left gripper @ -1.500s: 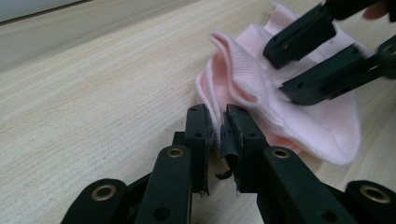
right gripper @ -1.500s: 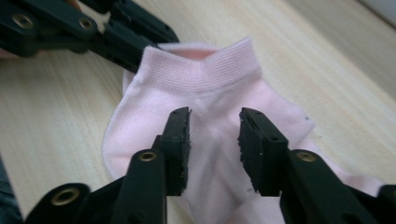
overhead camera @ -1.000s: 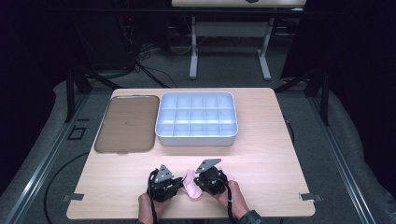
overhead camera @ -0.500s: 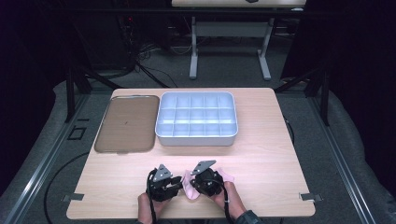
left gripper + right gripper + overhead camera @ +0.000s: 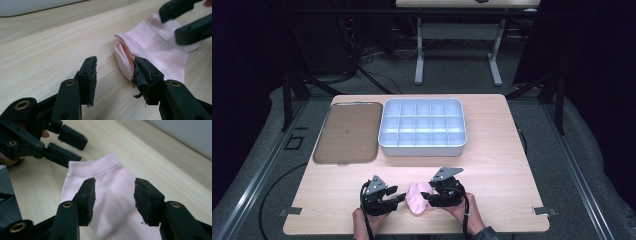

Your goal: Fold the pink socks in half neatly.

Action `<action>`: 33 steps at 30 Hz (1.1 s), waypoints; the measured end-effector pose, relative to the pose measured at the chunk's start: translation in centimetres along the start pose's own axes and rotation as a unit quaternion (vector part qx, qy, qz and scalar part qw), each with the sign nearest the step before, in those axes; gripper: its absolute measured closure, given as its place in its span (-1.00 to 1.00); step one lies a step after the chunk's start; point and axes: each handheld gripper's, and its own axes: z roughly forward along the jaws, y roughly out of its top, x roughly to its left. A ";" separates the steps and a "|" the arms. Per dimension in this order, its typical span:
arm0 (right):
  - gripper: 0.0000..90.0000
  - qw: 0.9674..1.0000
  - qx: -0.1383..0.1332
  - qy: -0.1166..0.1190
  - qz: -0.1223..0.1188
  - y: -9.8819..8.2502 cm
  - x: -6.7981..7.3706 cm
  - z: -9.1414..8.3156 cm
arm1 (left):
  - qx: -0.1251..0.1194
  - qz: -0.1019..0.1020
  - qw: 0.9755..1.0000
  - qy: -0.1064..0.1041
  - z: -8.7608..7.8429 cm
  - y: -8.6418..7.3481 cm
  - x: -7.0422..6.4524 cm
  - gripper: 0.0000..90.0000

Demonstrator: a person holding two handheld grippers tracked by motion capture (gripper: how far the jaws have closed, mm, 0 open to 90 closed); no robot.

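A folded pale pink sock (image 5: 416,196) lies flat on the wooden table near its front edge, between my two grippers. My left gripper (image 5: 401,198) stands open at the sock's left. Its jaws have just been opening. In the left gripper view (image 5: 113,65) bare table shows between the jaws, and the right-hand jaw sits against the sock's (image 5: 160,50) folded edge. My right gripper (image 5: 427,199) is open too, its jaws also just opened. In the right gripper view (image 5: 113,188) they straddle the sock (image 5: 100,167) without pressing it. The left gripper (image 5: 81,150) shows beyond the cuff.
A white tray (image 5: 422,149) with several compartments stands at the middle back of the table. A flat brown tray (image 5: 347,132) lies to its left. The person's hands come in over the table's front edge (image 5: 512,231). A second table's legs (image 5: 418,55) stand on the floor behind.
Both grippers' jaws have opened and let go of the pink sock, which now lies loose on the table. The right gripper has shifted slightly to the right.
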 end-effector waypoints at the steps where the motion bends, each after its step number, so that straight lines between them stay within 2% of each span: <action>1: -0.02 1.000 -0.001 -0.005 0.005 -0.1 -0.2 -0.3 | -0.001 -0.002 1.000 0.000 -0.1 0.0 0.0 0.22; 2: -0.02 1.000 -0.003 -0.013 0.010 -0.2 -0.4 -0.8 | 0.000 0.001 1.000 0.000 -0.2 0.0 0.1 0.22; 5: -0.05 0.999 -0.001 -0.046 0.028 -0.8 -1.2 -2.0 | -0.016 -0.010 1.000 -0.001 -1.0 0.2 0.1 0.26; 7: -0.05 0.997 0.006 -0.071 0.037 -1.5 -1.9 -2.8 | -0.021 -0.004 1.000 -0.003 -1.4 0.5 -0.2 0.33; 12: -0.03 0.990 0.025 -0.111 0.078 -3.3 -3.4 -3.7 | -0.022 0.017 1.000 -0.010 -1.6 1.2 -0.9 0.71; 15: 0.01 0.988 0.034 -0.117 0.094 -4.3 -4.1 -3.7 | -0.013 0.031 0.999 -0.015 -1.0 1.4 -1.3 0.85; 18: 0.04 0.986 0.045 -0.125 0.102 -4.9 -4.4 -3.4 | 0.000 0.039 0.999 -0.008 -0.2 1.3 -1.3 0.89; 20: 0.06 0.985 0.045 -0.128 0.102 -5.0 -4.6 -3.2 | 0.010 0.034 0.999 -0.007 0.3 1.2 -1.0 0.90; 27: 0.14 0.986 0.050 -0.121 0.103 -5.3 -4.9 -2.7 | 0.031 0.029 0.999 -0.012 1.3 0.7 -0.5 0.85; 33: 0.44 0.988 0.051 -0.111 0.093 -5.2 -4.7 -2.5 | 0.031 0.019 0.999 -0.023 1.5 0.1 -0.2 0.84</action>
